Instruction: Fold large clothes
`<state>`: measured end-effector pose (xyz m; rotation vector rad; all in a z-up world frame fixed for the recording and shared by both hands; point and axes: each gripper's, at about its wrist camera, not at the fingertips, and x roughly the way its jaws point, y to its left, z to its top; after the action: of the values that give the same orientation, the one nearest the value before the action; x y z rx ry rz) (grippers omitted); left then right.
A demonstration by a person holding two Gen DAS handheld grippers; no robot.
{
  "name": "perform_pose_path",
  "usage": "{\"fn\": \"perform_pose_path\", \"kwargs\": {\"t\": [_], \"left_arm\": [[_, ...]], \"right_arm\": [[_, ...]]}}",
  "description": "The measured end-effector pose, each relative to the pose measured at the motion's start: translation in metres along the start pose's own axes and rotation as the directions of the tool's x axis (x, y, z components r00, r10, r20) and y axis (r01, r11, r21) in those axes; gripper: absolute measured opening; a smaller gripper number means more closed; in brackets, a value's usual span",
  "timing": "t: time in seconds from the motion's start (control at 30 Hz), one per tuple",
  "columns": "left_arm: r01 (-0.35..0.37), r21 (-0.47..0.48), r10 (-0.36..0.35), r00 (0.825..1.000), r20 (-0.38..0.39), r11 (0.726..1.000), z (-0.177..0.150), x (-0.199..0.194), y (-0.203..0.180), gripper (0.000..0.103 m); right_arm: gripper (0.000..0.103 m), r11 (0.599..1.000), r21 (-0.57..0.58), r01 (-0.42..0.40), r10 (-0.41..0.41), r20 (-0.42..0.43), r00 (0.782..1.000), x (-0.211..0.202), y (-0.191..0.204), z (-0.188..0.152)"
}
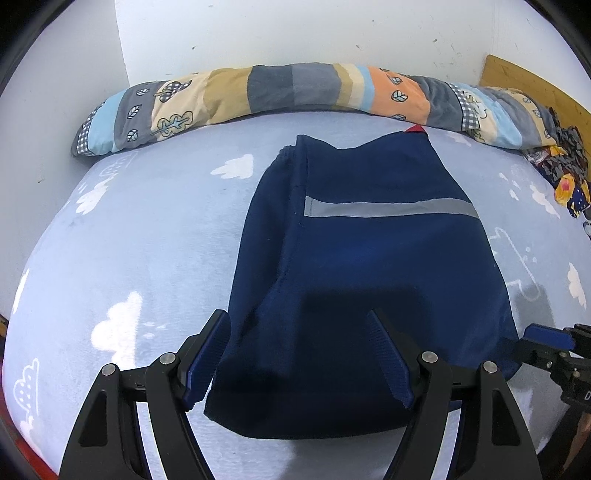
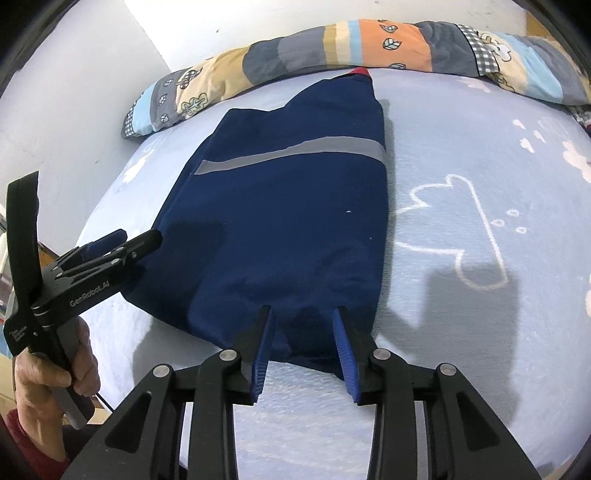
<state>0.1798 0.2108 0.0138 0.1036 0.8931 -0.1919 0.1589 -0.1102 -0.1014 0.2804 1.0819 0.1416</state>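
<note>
Navy garment (image 1: 362,266) with a grey reflective stripe (image 1: 388,208) lies folded on a pale blue cloud-print sheet (image 1: 147,240). Both claws are released: left gripper (image 1: 299,354) spread wide over its near edge, right gripper (image 2: 304,343) parted, pads clear. Patchwork quilt (image 1: 258,92) lines the white wall (image 1: 295,33).

Bright, even overhead light, soft shadows on the bedsheet (image 2: 461,332), sharp focus, strong fisheye bending at dark corners.

Navy garment (image 1: 369,258) with a grey reflective stripe lies folded flat on the bed
</note>
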Motion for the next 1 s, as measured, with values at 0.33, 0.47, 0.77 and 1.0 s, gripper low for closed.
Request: {"fn": "perform_pose_path", "kwargs": {"t": [0.33, 0.47, 0.77, 1.0], "left_arm": [[0.002, -0.008, -0.003, 1.000, -0.030, 1.000, 0.003, 0.010, -0.001, 0.075], [0.003, -0.006, -0.003, 0.999, -0.042, 1.000, 0.005, 0.014, -0.004, 0.076], [0.087, -0.151, -0.101, 0.991, -0.088, 0.985, 0.011, 0.026, 0.027, 0.077], [0.206, -0.339, -0.267, 0.953, -0.143, 0.918, 0.017, 0.054, 0.075, 0.080]], "right_arm": [[0.043, 0.998, 0.057, -0.019, 0.019, 0.004, 1.000, 0.003, -0.022, 0.003], [0.047, 0.996, 0.086, -0.031, 0.031, 0.003, 1.000, 0.005, -0.035, 0.005], [0.055, 0.987, 0.149, -0.065, 0.065, 0.003, 0.998, 0.015, -0.061, 0.008], [0.060, 0.975, 0.184, -0.126, 0.124, 0.021, 0.992, 0.021, -0.079, 0.011]]}}
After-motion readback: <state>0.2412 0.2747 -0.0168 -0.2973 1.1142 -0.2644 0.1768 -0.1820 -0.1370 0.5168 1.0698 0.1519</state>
